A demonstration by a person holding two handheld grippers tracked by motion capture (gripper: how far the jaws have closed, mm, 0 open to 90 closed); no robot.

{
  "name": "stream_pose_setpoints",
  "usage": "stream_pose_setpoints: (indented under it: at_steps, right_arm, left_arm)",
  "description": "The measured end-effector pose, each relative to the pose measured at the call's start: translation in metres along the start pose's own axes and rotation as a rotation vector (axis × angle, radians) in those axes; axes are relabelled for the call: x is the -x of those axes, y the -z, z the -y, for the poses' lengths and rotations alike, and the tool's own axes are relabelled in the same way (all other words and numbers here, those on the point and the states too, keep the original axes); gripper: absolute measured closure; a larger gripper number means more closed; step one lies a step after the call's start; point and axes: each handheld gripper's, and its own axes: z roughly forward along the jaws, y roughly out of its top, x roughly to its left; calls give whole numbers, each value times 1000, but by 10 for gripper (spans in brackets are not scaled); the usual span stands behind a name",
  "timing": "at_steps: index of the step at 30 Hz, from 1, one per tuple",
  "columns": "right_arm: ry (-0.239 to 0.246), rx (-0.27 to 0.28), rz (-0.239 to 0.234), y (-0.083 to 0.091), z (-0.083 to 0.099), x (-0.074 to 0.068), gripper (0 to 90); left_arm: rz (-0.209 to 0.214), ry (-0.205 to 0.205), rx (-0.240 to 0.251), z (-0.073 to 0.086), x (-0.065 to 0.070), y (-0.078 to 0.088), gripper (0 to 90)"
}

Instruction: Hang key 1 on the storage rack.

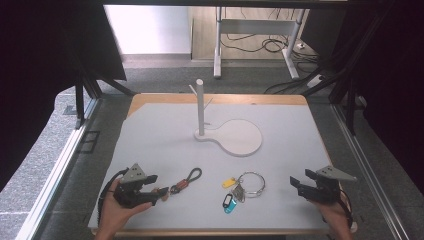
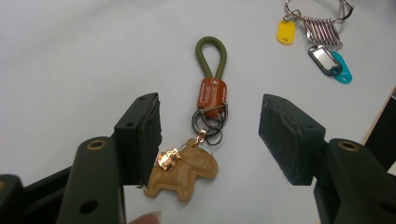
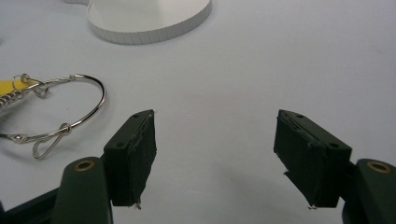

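From the high view, the worktop (image 1: 165, 135) carries a white stand (image 1: 200, 107) with a post and pegs at the middle, a keychain (image 1: 184, 182) with a green loop at the lower left, and a wire ring of key tags (image 1: 245, 186) to its right. The left claw (image 1: 156, 189) rests on the worktop with its tips at the near end of the keychain, while the right claw (image 1: 295, 183) sits well apart from the ring of tags, pointing toward it. The left gripper view brings the keychain (image 2: 205, 130) close: a tan horse-shaped charm (image 2: 184, 175) lies between the wide-spread jaws of the left claw (image 2: 210, 140), touching or just beside the left pad, with metal rings, a brown tab and the green loop running away from it; the ring of tags (image 2: 322, 32) lies at the far right. Released, this claw grips nothing yet. The right gripper view shows the right claw (image 3: 215, 154) released too, bare worktop between its pads, with the wire ring (image 3: 70, 112) off to the left and the edge of the stand's base (image 3: 149, 23) beyond. The step in hand looks like the approach to picking up the keychain, probably to hang it on the stand. The next move calls for closing on the charm or rings squarely, so it does not slip aside. Only the high view shows the pegs; only the left gripper view shows the charm's detail.
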Motion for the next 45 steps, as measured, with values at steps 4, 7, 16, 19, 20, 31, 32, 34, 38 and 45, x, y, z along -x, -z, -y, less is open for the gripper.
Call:
stream_pose_setpoints:
  at_steps: [4,7,16,19,20,31,32,34,38,45]
  right_arm:
    - [-7,-3,-5,1,2,1,301]
    - [-11,-2,-4,1,3,2,302]
    - [-19,-8,-6,1,3,2,306]
    - [-15,-12,-11,0,3,1,306]
    - [-15,-9,-11,0,2,2,307]
    - [-26,-22,-13,-2,4,2,310]
    - [-26,-22,-13,-2,4,2,310]
    - [-28,-24,-13,-2,4,2,310]
    - [-29,-29,-11,-2,4,2,310]
    - [-34,-46,-3,-4,6,3,310]
  left_arm:
    - [-1,-17,-24,-4,2,-4,392]
    - [-2,-29,-45,-8,3,-6,392]
    - [14,-69,-143,-36,6,-10,393]
    - [19,-91,-182,-44,6,-14,397]
    - [26,-94,-192,-46,6,-16,399]
    - [40,-127,-355,-60,11,-52,430]
    - [36,-134,-367,-62,12,-55,430]
    - [23,-152,-404,-67,14,-63,449]
    - [8,-167,-434,-69,15,-71,469]
    - [19,-157,-519,-67,8,-91,497]
